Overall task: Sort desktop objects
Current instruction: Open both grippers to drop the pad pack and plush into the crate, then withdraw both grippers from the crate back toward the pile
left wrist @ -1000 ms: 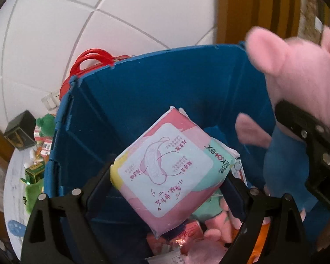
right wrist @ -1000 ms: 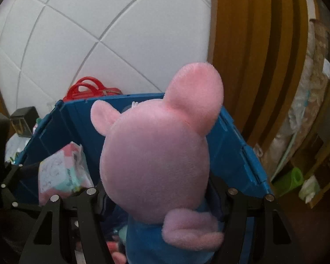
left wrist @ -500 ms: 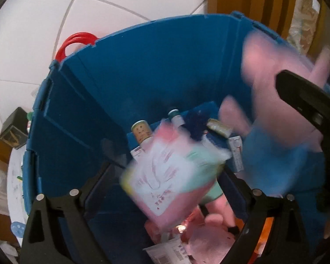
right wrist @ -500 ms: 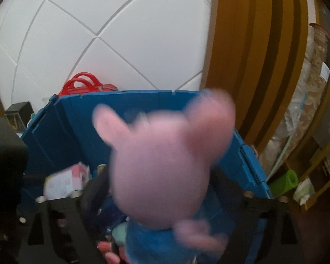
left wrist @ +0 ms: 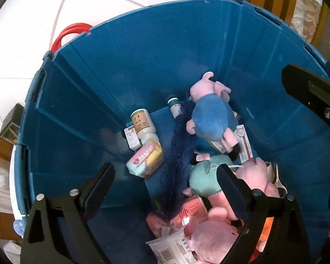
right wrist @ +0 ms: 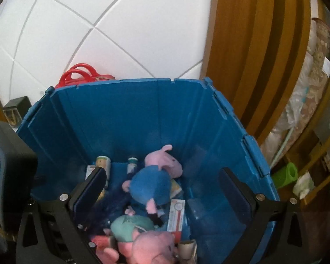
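Both grippers hang over a deep blue bin [left wrist: 156,50], also in the right wrist view [right wrist: 143,118]. My left gripper [left wrist: 165,187] is open and empty. My right gripper [right wrist: 162,189] is open and empty. A pink pig plush in a blue outfit [left wrist: 211,114] lies at the bin's bottom, also in the right wrist view [right wrist: 154,182]. A pink and white pad packet [left wrist: 145,160] lies at the bottom left of it.
The bin also holds small bottles [left wrist: 142,123], a dark feathery duster [left wrist: 178,154], a teal plush [left wrist: 206,176], pink plushes [left wrist: 211,239] and cartons. A red-handled basket [right wrist: 81,77] stands behind the bin against a white tiled wall. Wooden panels [right wrist: 253,44] are at the right.
Both grippers opened. The pad packet dropped from the left gripper and the pig plush dropped from the right gripper; both now lie at the bin's bottom.
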Tool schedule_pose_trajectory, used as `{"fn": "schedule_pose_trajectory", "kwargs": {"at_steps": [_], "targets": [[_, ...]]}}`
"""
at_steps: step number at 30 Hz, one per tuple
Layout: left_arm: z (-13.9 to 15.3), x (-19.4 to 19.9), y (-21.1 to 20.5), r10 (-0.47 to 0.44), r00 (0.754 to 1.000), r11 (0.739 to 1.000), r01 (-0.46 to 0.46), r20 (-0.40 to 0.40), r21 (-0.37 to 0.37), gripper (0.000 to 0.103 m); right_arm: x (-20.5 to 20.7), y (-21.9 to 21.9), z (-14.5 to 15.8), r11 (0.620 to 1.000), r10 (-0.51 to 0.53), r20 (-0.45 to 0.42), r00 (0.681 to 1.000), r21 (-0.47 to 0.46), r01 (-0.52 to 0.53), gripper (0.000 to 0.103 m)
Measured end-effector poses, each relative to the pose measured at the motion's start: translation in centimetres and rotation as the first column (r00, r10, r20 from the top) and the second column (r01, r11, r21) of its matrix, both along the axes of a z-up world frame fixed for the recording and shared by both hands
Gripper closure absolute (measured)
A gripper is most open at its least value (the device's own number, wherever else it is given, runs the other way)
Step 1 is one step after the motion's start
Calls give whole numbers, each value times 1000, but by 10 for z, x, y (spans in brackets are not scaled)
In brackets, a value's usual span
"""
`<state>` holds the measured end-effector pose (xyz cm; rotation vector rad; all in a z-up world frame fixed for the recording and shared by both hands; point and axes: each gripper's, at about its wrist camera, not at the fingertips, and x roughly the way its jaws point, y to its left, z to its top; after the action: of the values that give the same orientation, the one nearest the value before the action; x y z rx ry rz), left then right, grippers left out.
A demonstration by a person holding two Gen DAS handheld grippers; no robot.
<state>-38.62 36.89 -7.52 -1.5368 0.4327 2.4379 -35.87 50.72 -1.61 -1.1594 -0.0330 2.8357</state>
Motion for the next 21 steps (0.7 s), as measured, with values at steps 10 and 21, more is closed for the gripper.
{"fn": "schedule_pose_trajectory", "kwargs": {"at_steps": [10, 21], "targets": [[4, 0, -1, 6, 1000, 1000, -5, -23, 5, 8, -1, 1, 2, 1000, 1, 17, 1000, -18, -1, 0], [30, 18, -12, 19, 999, 998, -16, -51, 59, 8, 20, 0, 32, 995, 25, -91, 996, -92, -34, 0]]}}
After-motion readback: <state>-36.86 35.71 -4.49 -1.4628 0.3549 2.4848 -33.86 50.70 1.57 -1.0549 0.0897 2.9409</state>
